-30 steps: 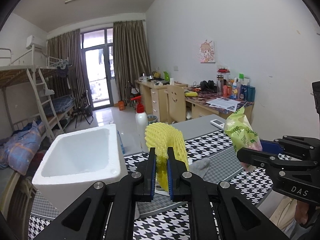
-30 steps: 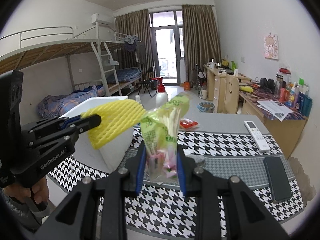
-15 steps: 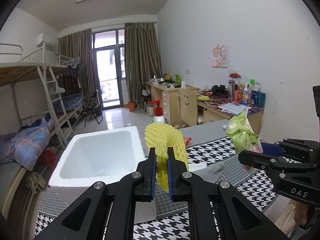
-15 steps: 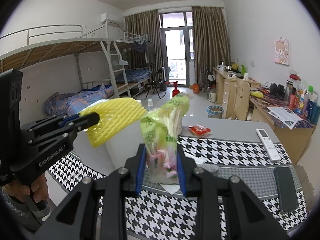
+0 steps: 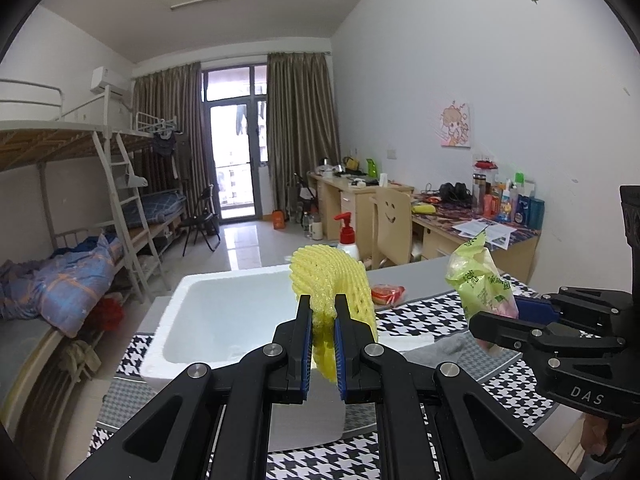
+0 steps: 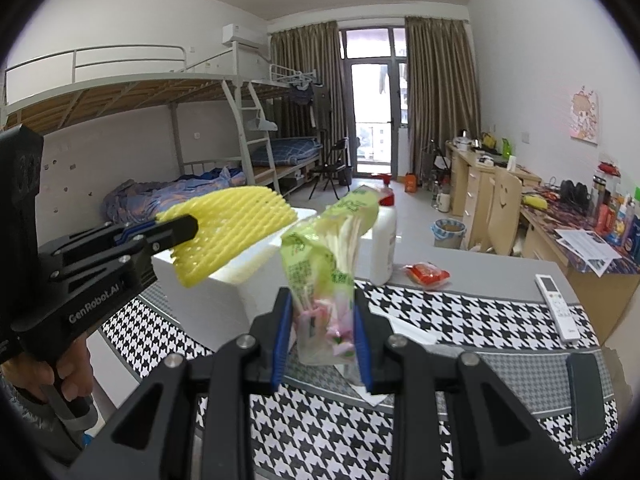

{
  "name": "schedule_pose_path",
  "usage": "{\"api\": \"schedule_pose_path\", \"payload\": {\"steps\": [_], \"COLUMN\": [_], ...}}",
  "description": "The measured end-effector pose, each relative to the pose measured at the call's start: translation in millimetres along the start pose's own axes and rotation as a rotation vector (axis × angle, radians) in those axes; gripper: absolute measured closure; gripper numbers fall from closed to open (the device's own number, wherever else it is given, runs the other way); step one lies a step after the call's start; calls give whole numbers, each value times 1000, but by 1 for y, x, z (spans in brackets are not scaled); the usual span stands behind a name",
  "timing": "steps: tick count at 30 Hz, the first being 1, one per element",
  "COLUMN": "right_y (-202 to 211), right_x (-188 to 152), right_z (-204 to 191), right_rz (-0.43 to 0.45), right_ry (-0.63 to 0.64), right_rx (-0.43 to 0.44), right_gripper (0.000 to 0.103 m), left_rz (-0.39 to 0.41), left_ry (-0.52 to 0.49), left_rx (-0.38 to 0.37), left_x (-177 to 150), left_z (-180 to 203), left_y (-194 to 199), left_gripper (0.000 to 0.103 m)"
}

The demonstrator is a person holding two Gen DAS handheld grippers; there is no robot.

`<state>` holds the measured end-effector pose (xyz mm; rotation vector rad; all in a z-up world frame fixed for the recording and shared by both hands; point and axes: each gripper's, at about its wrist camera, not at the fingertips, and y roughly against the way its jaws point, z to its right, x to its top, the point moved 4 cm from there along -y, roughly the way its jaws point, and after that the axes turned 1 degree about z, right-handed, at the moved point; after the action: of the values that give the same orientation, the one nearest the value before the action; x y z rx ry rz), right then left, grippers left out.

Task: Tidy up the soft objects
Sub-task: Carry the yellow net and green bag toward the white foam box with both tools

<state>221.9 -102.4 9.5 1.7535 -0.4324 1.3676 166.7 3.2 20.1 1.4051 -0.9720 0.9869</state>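
Observation:
My left gripper (image 5: pixel 322 330) is shut on a yellow foam net sleeve (image 5: pixel 330 280) and holds it in the air over the near right rim of a white foam box (image 5: pixel 224 316). The sleeve also shows in the right wrist view (image 6: pixel 232 232), with the left gripper (image 6: pixel 176 228) on it. My right gripper (image 6: pixel 322 332) is shut on a green plastic bag (image 6: pixel 326 264) with pink and white contents, held above the table. In the left wrist view the bag (image 5: pixel 478 280) and right gripper (image 5: pixel 496 322) are to the right of the box.
The table has a houndstooth cloth (image 6: pixel 460 316). On it lie a red snack packet (image 6: pixel 427 273), a white remote (image 6: pixel 556 306), a black phone (image 6: pixel 586 396), a grey sock (image 5: pixel 438 350) and a white pump bottle (image 6: pixel 383 240). Bunk beds stand left, desks right.
Both grippers have risen and tilted up with their loads. The foam box now sits lower and more central in front of the left gripper. Both grips are unchanged.

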Motion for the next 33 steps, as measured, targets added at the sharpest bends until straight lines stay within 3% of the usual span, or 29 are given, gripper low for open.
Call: {"api": "schedule_pose_path", "payload": {"steps": [33], "right_y": [-29], "right_x": [14], "right_z": [-29], "right_rz": [3], "right_ry": [63], "right_rx": [99], "right_gripper": [70], "left_rz": [28], "left_ry": [49], "left_rx": [123], "left_x": [2], "left_z": [-44], "left_y": [16], "left_gripper": [93]}}
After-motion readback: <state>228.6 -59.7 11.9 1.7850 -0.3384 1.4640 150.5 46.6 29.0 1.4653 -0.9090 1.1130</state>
